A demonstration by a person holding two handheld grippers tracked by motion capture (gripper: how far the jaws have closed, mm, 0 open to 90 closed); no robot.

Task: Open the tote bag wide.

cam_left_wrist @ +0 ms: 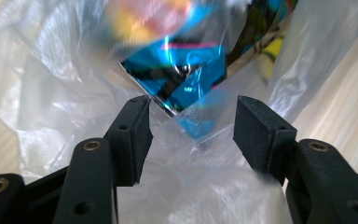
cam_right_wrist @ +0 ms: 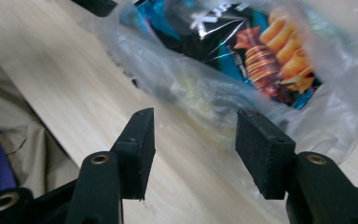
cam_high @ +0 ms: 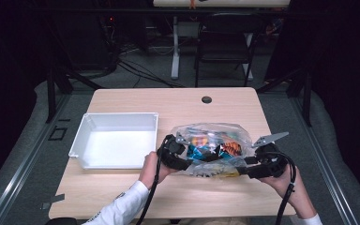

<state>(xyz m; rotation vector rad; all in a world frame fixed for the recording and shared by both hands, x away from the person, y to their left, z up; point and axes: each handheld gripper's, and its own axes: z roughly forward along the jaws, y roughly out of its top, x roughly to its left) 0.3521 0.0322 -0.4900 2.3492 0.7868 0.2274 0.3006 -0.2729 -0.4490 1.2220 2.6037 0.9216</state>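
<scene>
Black jaws of the left gripper (cam_left_wrist: 193, 126) fill the foreground, parted, loose film of the clear plastic bag (cam_high: 214, 149) bunched between them but not pinched. Over at three o'clock the right gripper (cam_right_wrist: 195, 140) stands released too, just bare wooden table (cam_right_wrist: 70, 88) in its gap. Bag sits mid-table, right of the white tray (cam_high: 115, 140), snack packets (cam_right_wrist: 265, 51) inside. Risk from here: slippery film could slide off the pads, or a one-sided tug might tip packets out onto the table.
</scene>
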